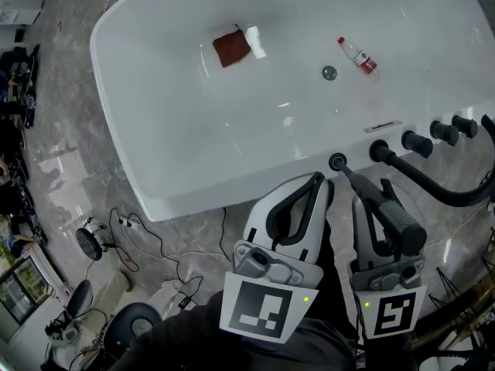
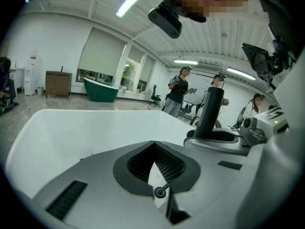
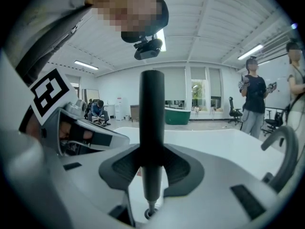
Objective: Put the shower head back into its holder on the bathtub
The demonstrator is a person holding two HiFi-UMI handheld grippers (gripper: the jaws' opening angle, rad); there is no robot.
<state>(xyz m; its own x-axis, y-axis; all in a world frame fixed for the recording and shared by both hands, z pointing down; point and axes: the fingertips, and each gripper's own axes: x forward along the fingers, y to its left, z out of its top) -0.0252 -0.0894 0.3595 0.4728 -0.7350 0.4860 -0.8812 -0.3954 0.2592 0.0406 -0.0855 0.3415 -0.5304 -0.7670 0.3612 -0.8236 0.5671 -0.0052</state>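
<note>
The bathtub (image 1: 178, 130) is glossy white and the floor (image 1: 69, 122) is grey with marbled veining; the cloth (image 1: 231, 49) is rust-brown, the roll (image 1: 256, 42) white, and the bottle (image 1: 358, 56) clear with a red label and cap. The shower head (image 1: 398, 224), its holder (image 1: 338, 161) and the knobs (image 1: 433, 132) are black. The left gripper (image 1: 325, 180) and right gripper (image 1: 373, 192) are pale grey with dark pads, each bearing a black-and-white square marker (image 1: 263, 309).

Left gripper (image 1: 320, 179): pale grey shell, dark grey pads (image 2: 167, 164).
Right gripper (image 1: 372, 195): same grey build.
Marker cubes (image 1: 259, 309): black-and-white squares, green lights (image 1: 307, 299).
Clothing (image 1: 232, 352): dark grey.
</note>
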